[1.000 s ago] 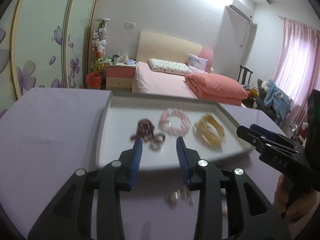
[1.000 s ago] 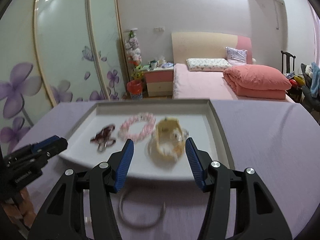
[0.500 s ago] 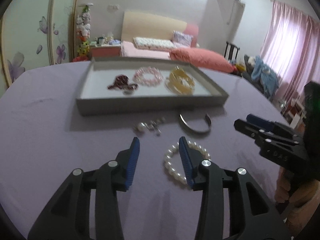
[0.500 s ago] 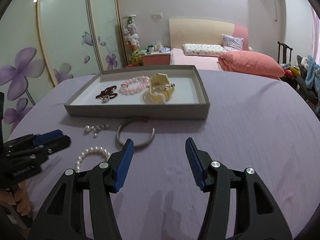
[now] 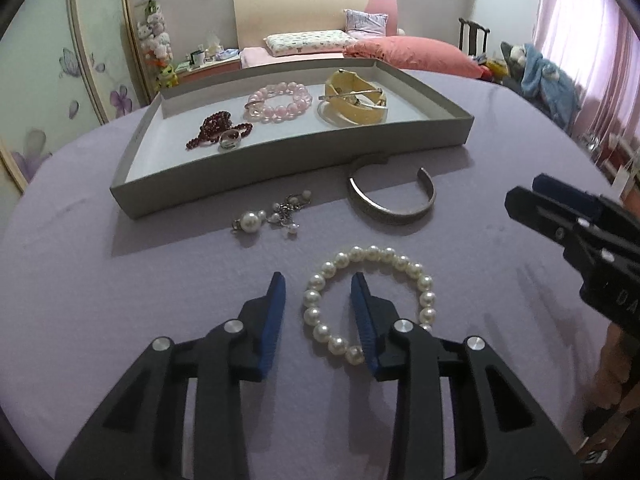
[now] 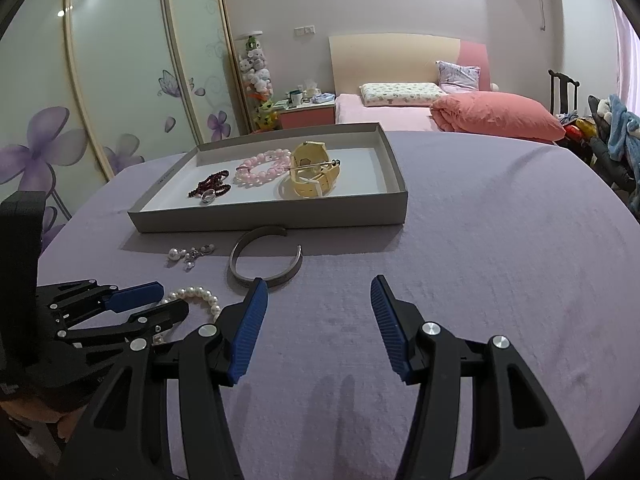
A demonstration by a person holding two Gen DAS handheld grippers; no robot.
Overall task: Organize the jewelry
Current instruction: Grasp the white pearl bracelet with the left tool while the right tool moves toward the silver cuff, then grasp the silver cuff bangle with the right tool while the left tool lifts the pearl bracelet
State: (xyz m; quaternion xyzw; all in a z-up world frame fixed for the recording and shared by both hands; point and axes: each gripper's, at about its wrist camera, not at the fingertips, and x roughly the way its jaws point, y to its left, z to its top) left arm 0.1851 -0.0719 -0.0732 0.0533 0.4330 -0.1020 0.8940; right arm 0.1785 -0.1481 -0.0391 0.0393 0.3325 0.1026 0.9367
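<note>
Jewelry: seven pieces counted, four in the box, three on the purple cloth [image 5: 100,300].

Inside the one grey box [image 5: 280,168]: one dark red bead string [image 5: 214,128] with one silver ring [image 5: 229,140] touching it, one pink bead bracelet [image 5: 280,102] in the middle, one yellow watch [image 5: 356,98] to its right.

Outside, just in front of the box wall: one cluster of pearl earrings [image 5: 272,216], one open silver bangle [image 5: 390,196], one white pearl bracelet [image 5: 368,300] nearer the cameras.

Two grippers. Left gripper [image 5: 318,286]: jaws spread, low over the cloth, straddling the left arc of the pearl bracelet, right finger [image 5: 362,316] inside the loop, left finger outside it; beads between the pads, not pinched. Right gripper [image 6: 318,290]: jaws spread wide, nothing between them, above bare cloth to the right of the bangle, left fingertip overlapping the bangle's near rim in its own view; contact not clear.

Against half a second earlier: left gripper down and closer to the pearl bracelet, loop now around one finger instead of just ahead of the tips. Right gripper nearer the box and the bangle. Box contents, earrings and bangle unchanged in place.
</note>
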